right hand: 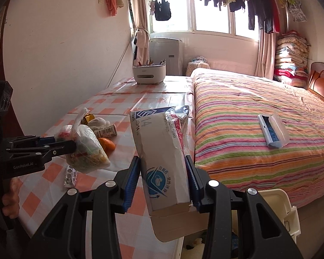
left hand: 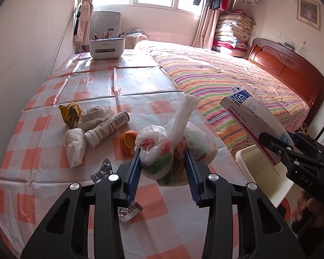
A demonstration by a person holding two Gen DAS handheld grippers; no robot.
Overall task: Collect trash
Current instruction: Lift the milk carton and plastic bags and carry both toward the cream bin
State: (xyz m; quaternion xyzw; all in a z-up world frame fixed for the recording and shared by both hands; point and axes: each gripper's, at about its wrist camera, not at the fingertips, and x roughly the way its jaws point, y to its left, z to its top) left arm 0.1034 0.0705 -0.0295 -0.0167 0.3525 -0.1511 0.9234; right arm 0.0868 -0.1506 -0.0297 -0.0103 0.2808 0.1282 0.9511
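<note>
My left gripper (left hand: 163, 154) is shut on a clear plastic bag of food scraps (left hand: 168, 149) just above the checked table (left hand: 123, 84); it also shows in the right wrist view (right hand: 86, 149). My right gripper (right hand: 164, 164) is shut on a white and blue medicine box (right hand: 162, 151), held in the air over the white bin (right hand: 276, 200). The box (left hand: 252, 120) and bin (left hand: 261, 170) show at the right of the left wrist view. On the table lie an orange peel (left hand: 127, 142), a white bottle (left hand: 107, 129), a crumpled tissue (left hand: 75, 149), a yellow wrapper (left hand: 70, 112) and foil blister packs (left hand: 129, 212).
A white pen holder box (left hand: 107, 47) stands at the table's far end. A bed with a striped cover (left hand: 222, 79) lies right of the table, with a white lint brush (right hand: 273, 130) on it. A wall runs along the left.
</note>
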